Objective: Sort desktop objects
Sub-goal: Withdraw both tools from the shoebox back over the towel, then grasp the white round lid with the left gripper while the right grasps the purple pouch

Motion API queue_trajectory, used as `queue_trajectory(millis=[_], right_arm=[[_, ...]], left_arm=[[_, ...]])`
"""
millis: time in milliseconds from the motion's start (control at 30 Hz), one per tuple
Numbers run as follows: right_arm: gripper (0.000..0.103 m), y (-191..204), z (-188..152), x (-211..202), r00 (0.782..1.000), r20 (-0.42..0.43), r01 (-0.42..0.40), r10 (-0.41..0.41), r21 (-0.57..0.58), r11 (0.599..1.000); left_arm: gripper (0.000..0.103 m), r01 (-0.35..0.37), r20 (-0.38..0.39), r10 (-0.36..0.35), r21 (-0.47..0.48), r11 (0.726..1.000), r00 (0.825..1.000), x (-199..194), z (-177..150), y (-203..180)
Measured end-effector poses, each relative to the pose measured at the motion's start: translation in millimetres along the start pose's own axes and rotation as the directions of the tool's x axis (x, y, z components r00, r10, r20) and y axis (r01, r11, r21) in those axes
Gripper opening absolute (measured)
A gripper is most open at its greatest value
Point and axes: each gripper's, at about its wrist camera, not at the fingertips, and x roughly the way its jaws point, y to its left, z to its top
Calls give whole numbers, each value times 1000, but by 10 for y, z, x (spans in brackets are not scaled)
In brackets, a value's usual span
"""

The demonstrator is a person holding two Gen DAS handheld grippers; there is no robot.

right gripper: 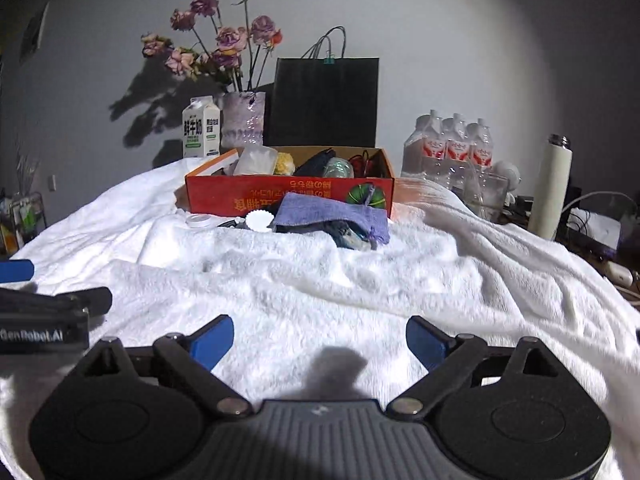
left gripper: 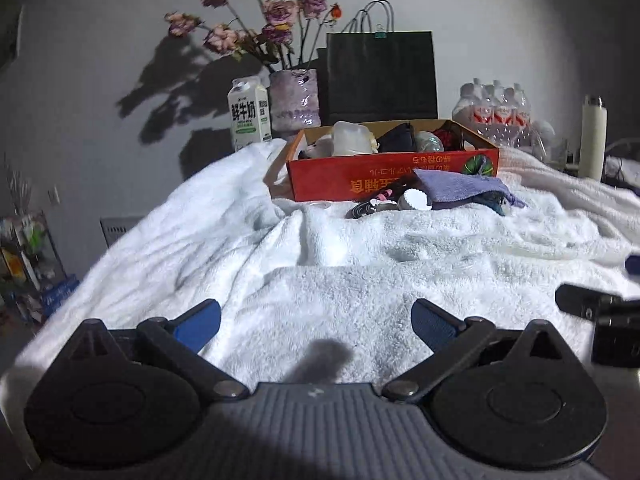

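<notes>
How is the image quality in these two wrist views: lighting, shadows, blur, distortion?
Left wrist view: a hard light from the front throws the flowers' sharp shadow on the wall; corners vignetted; the white towel is bright, near blown out; the other gripper at the right edge is blurred. Right wrist view: same fisheye bowing and dark rim; the orange box is sharp.

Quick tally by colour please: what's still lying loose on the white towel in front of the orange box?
Purple: 1, a cloth
White: 2, a scalloped cap and a round lid
Dark: a mixed pile partly under the cloth, count unclear
Total: 3 clear items plus the pile
</notes>
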Motion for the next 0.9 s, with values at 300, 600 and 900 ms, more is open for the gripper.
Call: queue_trajectory(millis=[300, 600, 900], right_arm=[[93, -34, 1, -74, 999, 35, -6, 5, 28, 1000], [93, -17, 25, -175, 998, 56, 9, -10, 14, 1000], [93, -249, 381, 76, 999, 17, -53, 52, 73, 996]], left_arm=[[103, 15, 0, -15, 34, 999, 1000, -110, -39, -92], [103, 57, 21, -58, 65, 996, 998, -188, -32, -162], [103, 132, -2, -133, 62, 989, 991, 141, 337, -114]])
